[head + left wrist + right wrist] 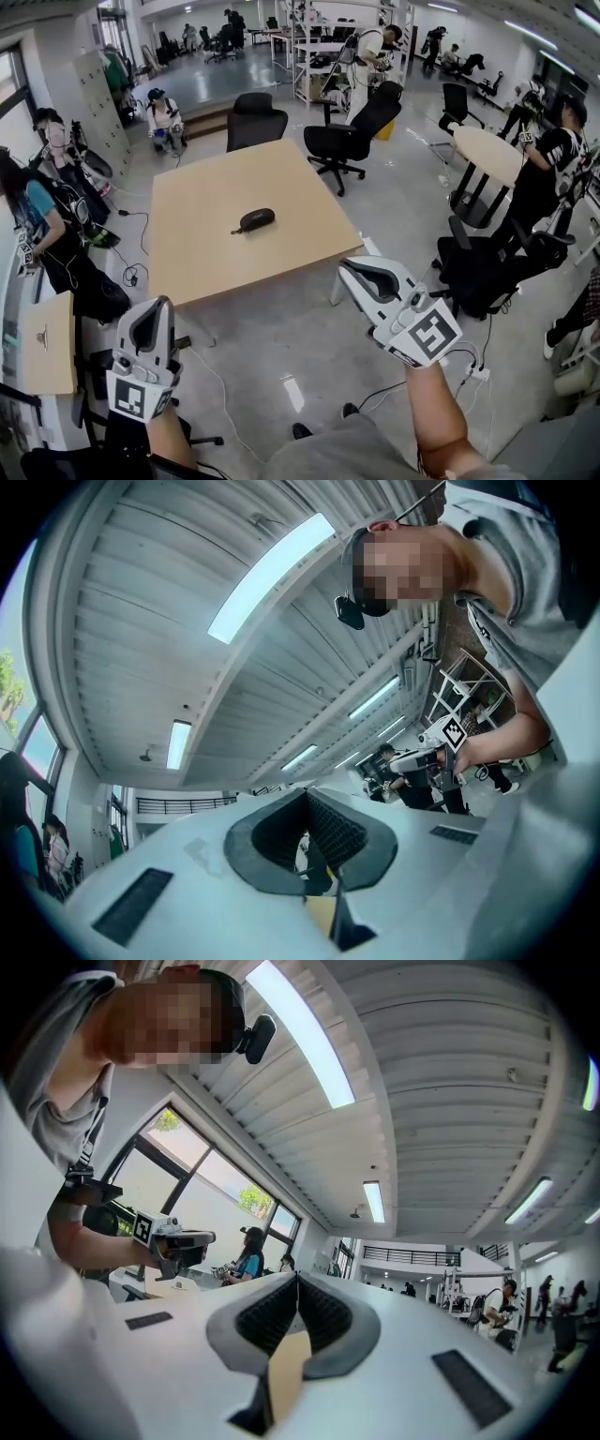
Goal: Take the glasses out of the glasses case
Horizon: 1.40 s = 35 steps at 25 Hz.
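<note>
Filling the head view's middle stands the wooden tabletop [202, 253]. Short of its near edge hang the left tool [153, 309] and right tool [352, 269], jaws together, empty. 1 closed dark glasses case [254, 220] lies near the tabletop's centre.

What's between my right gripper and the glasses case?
In the head view, only bare table lies between the right gripper and the glasses case.
</note>
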Each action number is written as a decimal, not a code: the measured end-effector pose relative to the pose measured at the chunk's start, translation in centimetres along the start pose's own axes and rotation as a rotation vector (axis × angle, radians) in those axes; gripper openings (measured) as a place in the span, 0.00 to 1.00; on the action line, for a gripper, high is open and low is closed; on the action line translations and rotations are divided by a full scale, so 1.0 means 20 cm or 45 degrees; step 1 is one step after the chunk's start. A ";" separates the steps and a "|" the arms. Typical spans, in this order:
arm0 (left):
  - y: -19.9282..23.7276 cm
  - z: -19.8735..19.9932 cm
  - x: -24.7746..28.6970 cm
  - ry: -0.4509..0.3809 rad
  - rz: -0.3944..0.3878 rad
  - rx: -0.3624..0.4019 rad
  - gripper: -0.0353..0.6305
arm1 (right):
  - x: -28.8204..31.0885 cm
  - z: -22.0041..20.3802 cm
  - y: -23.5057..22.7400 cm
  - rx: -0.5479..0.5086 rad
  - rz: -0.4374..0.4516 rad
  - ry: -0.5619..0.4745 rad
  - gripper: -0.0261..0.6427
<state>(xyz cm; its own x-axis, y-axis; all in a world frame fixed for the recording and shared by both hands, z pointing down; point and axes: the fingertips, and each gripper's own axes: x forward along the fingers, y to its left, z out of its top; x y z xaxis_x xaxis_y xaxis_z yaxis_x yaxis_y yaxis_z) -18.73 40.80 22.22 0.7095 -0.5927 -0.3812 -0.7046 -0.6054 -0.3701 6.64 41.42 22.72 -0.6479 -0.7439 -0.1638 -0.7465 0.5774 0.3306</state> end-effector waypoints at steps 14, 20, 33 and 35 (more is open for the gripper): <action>0.15 -0.35 0.35 0.051 0.008 -0.046 0.06 | 0.36 -0.36 -0.33 0.109 0.077 0.021 0.05; 0.25 -0.61 0.69 0.110 0.065 -0.031 0.06 | 0.58 -0.56 -0.65 0.176 0.145 0.007 0.05; 0.46 -0.92 1.18 0.193 0.161 -0.017 0.06 | 0.98 -0.76 -1.15 0.227 0.252 -0.057 0.05; 0.51 -0.96 1.23 0.199 0.162 -0.019 0.06 | 1.04 -0.79 -1.18 0.233 0.257 -0.059 0.05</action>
<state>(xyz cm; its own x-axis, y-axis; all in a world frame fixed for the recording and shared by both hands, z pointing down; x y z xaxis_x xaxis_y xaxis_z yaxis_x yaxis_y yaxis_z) -8.29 9.83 25.36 0.6086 -0.7394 -0.2879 -0.7894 -0.5273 -0.3145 13.27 7.04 26.17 -0.7894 -0.5940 -0.1551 -0.6138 0.7666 0.1883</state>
